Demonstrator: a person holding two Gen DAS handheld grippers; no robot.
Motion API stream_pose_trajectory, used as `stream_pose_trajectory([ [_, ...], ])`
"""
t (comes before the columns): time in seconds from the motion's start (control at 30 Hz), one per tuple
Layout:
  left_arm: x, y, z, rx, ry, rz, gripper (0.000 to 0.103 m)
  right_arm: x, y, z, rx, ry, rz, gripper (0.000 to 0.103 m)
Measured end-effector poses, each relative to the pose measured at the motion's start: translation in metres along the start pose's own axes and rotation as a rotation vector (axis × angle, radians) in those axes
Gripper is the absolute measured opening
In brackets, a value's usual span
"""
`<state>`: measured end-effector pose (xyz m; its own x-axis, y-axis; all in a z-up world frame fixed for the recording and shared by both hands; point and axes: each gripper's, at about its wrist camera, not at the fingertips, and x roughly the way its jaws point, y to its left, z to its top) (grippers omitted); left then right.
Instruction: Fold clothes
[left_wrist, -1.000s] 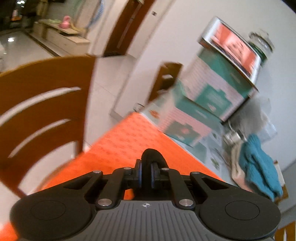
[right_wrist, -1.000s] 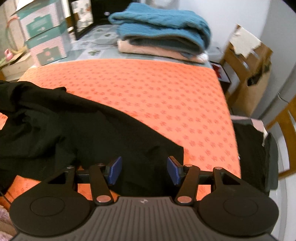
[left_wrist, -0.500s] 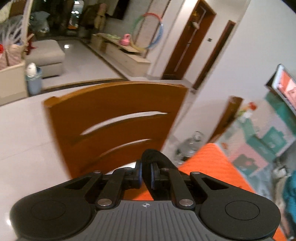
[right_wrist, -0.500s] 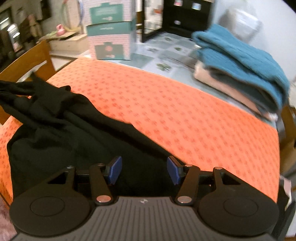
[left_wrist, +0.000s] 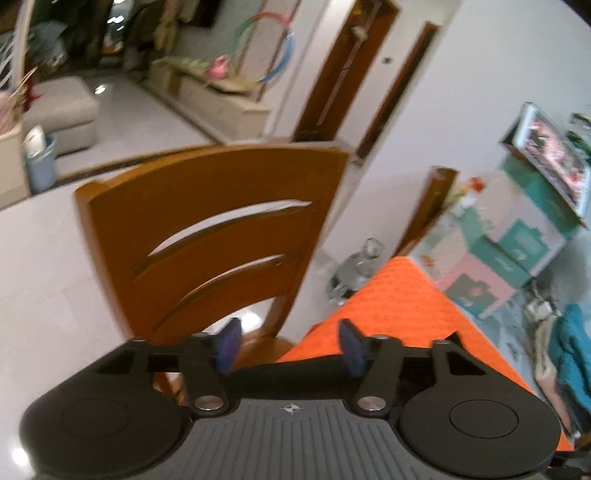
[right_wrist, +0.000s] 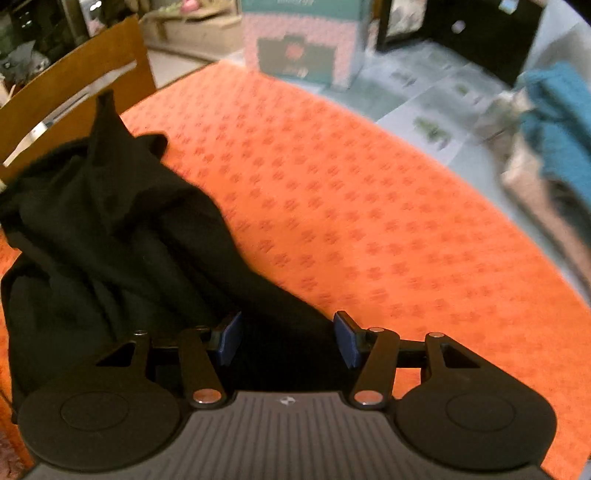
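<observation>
- A black garment (right_wrist: 110, 236) lies crumpled in a heap at the left of the right wrist view, on an orange patterned tablecloth (right_wrist: 369, 221) that fills the middle of the frame.
- The right gripper (right_wrist: 288, 338) sits at the bottom centre, low over the garment's near edge. Its blue-padded fingers (right_wrist: 229, 338) stand apart with dark cloth lying between them, not pinched. Judging by that, it is lined up to take the hem.
- The left gripper (left_wrist: 290, 349) is also spread wide and holds nothing. It points off the table's corner toward a wooden chair (left_wrist: 207, 229) in the middle of its frame; a strip of the black cloth shows just under its fingers.
- At the right edge, a teal folded sweater (right_wrist: 561, 122) rests on a pale one, probably finished pieces set aside well apart from the work area.
- Pink and teal boxes (right_wrist: 306, 40) stand at the top centre, beyond the orange cloth.
- The garment is still unfolded; spreading it flat looks like the step in hand.
</observation>
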<state>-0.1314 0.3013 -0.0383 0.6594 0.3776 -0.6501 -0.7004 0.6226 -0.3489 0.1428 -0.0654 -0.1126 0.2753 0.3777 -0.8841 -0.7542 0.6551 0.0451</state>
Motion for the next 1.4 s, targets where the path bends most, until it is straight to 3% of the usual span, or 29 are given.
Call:
stream_pose_trajectory([
  [0.03,0.002,-0.005,0.001,0.013,0.006,-0.027,0.07,0.002,0.0,0.0,-0.001,0.007,0.009,0.019],
  [0.07,0.004,-0.011,0.001,0.028,0.016,-0.051,0.071,0.003,-0.001,0.0,-0.003,0.014,0.017,0.006],
  [0.17,0.015,-0.027,-0.004,0.07,0.065,-0.105,0.074,0.003,-0.003,-0.001,-0.006,0.023,0.026,0.004],
  [0.4,0.04,-0.073,-0.024,0.178,0.167,-0.207,0.074,-0.041,-0.055,-0.023,0.095,-0.012,-0.127,0.004],
  [0.67,0.062,-0.119,-0.038,0.274,0.268,-0.318,0.074,-0.075,-0.106,-0.081,0.227,0.021,-0.304,0.004],
  [0.8,0.072,-0.139,-0.043,0.331,0.301,-0.353,0.074,-0.086,-0.111,-0.105,0.269,0.034,-0.277,0.007],
  [0.9,0.079,-0.155,-0.047,0.371,0.325,-0.38,0.074,-0.1,-0.091,-0.107,0.177,0.008,-0.297,0.027],
  [1.07,0.095,-0.19,-0.057,0.436,0.361,-0.428,0.074,-0.124,-0.069,-0.086,0.095,-0.072,-0.26,0.037],
  [1.23,0.109,-0.23,-0.073,0.527,0.397,-0.477,0.074,-0.117,-0.059,-0.06,0.048,-0.106,-0.174,0.037],
  [1.4,0.12,-0.263,-0.096,0.631,0.44,-0.514,0.073,-0.091,-0.04,-0.041,-0.081,-0.096,-0.154,0.037],
])
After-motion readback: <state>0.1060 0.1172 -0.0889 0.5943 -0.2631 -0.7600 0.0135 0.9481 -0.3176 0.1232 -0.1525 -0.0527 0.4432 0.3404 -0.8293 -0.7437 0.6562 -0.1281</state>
